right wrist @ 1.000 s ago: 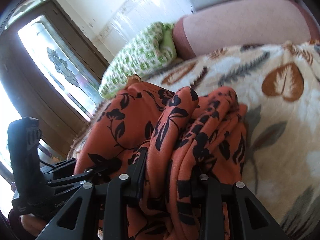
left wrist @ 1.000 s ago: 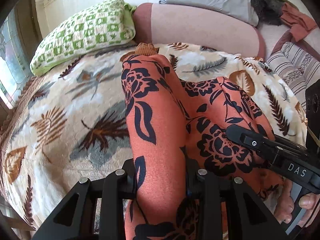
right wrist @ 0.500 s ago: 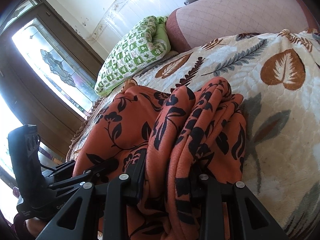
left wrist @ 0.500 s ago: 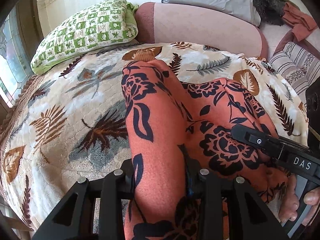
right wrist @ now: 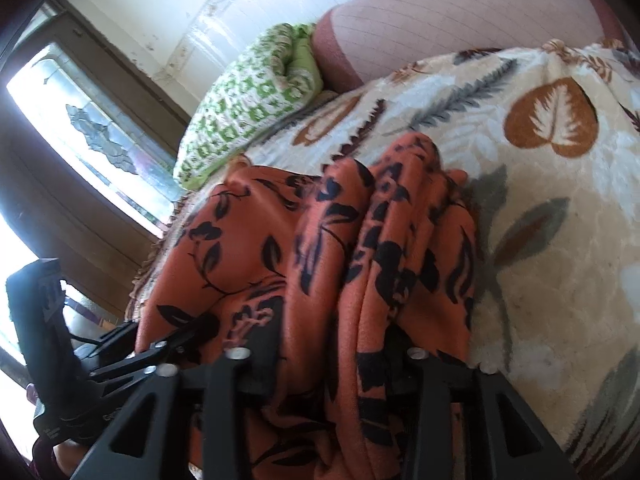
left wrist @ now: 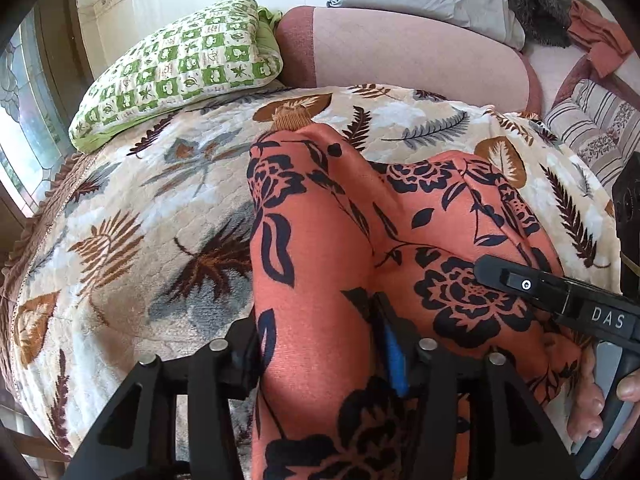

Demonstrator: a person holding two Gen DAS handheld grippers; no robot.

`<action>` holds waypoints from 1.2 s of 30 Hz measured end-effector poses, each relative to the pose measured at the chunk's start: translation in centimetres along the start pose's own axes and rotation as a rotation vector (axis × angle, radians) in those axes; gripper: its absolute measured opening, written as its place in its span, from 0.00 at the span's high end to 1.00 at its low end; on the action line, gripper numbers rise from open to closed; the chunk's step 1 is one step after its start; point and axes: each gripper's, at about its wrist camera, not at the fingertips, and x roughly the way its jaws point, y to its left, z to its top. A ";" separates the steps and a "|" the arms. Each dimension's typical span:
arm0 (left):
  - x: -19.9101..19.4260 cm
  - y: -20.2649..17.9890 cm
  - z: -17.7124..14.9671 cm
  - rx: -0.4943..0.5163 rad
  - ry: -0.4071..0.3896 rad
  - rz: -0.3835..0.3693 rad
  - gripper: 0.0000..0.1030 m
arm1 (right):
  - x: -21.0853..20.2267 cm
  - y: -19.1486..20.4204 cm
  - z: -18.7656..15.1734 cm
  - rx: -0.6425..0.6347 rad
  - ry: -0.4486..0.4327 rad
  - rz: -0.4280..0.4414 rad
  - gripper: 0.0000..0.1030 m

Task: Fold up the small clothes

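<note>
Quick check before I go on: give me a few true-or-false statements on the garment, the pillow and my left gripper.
1. The orange floral garment lies on the leaf-print blanket. True.
2. The green checked pillow rests on the garment. False: it sits apart, at the blanket's far edge.
3. The left gripper has nothing between its jaws. False: the garment lies between them; they have just been opening.
4. A pink bolster lies beyond the blanket. True.

The orange floral garment [left wrist: 320, 272] is matt knit cloth, lying on a plush, fleecy leaf-print blanket [left wrist: 132, 216].
</note>
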 end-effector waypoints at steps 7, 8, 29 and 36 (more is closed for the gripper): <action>-2.3 0.9 -0.6 0.068 -0.052 0.103 0.30 | -1.4 -0.8 -0.1 0.050 0.011 -0.052 0.38; -2.6 1.3 -0.7 0.067 -0.058 0.108 0.30 | -2.3 -0.6 -0.2 0.042 -0.004 -0.076 0.38; -7.1 6.3 -2.6 0.011 -0.108 0.167 0.24 | 0.0 3.4 2.6 -0.003 0.057 -0.244 0.43; -13.7 6.8 -1.2 -0.051 -0.240 0.169 0.20 | -10.1 10.3 -1.1 -0.185 -0.131 -0.269 0.37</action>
